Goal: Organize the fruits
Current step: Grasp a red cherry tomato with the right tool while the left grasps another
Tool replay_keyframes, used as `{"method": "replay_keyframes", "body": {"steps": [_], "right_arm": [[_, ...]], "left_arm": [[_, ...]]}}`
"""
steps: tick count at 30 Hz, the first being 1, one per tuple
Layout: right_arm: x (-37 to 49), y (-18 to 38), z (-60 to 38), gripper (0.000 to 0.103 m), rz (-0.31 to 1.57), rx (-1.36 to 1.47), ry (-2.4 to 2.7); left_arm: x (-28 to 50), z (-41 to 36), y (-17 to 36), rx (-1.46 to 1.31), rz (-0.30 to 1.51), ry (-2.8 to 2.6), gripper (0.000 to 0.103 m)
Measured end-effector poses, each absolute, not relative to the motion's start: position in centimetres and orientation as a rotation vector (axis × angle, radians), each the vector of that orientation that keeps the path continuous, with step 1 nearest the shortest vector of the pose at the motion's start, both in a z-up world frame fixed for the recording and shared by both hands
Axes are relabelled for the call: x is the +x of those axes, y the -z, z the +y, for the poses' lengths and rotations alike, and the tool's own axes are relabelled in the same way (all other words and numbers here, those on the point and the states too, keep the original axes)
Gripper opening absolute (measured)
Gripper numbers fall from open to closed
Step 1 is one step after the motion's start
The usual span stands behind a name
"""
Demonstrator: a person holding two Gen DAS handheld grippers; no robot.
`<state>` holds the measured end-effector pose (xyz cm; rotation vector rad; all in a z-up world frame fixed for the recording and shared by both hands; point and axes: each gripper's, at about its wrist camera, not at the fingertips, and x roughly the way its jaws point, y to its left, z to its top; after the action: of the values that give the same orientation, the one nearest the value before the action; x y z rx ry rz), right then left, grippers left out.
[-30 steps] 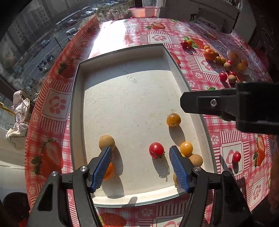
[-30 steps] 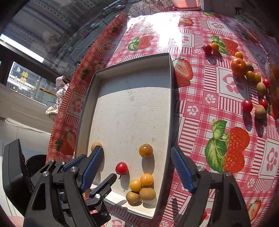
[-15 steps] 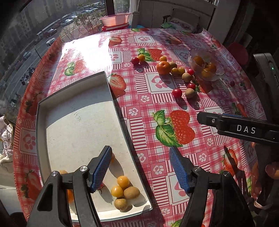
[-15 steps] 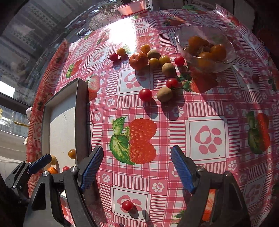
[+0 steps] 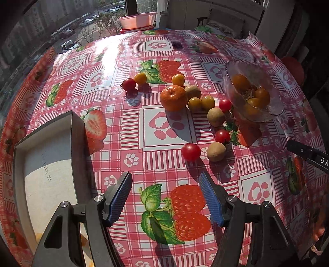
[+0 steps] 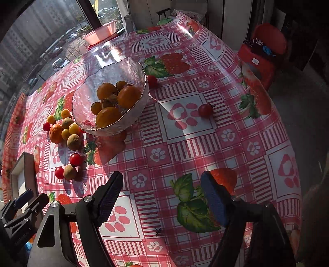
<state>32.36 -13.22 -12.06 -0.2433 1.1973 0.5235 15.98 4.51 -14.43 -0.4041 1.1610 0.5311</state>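
Note:
My left gripper (image 5: 165,193) is open and empty above the tablecloth, a little short of a red cherry tomato (image 5: 190,152) and a brown longan (image 5: 216,151). Beyond lie an orange tangerine (image 5: 173,98), yellow tomatoes and more longans. The grey tray (image 5: 49,164) is at the left, with fruit at its near end behind my fingers. My right gripper (image 6: 162,197) is open and empty over bare cloth. The glass bowl (image 6: 131,115) with orange fruits stands ahead of it to the left, and a lone red tomato (image 6: 205,110) lies ahead to the right.
A pink basin (image 5: 138,20) sits at the table's far edge by the window. Another red tomato (image 6: 151,81) lies behind the bowl. A red stool (image 6: 265,51) stands off the table's right side. The left gripper shows at the lower left of the right wrist view (image 6: 22,203).
Both grippers have swung right, away from the tray: the left now faces the loose fruit cluster, the right faces the glass bowl and the table's right part. Both stayed open.

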Motion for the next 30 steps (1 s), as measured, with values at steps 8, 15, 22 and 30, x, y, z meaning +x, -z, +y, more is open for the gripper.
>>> {"method": "replay_keyframes", "body": {"steps": [8,15,22,30], "right_arm": [[37.6,13.2,-13.7,0.071,1.155,-0.219,-0.470],[39.9,13.9,-12.4,0.062,1.117,-0.261,-0.488],[40.6,13.8,-11.7,0.020,1.103,-0.294,-0.509],[39.1,13.4,-12.8,0.021,1.151,-0.228,-0.566]], "left_arm": [[17.7,4.5,16.1,-0.389,1.158,-0.519,0.069],[19.2,4.2,16.7,-0.378,1.150,-0.522,0.069],[19.6,4.0,16.5,-0.360,1.145,-0.515,0.066],[20.7,3.0,16.2,-0.340,1.136,-0.443,0.024]]}}
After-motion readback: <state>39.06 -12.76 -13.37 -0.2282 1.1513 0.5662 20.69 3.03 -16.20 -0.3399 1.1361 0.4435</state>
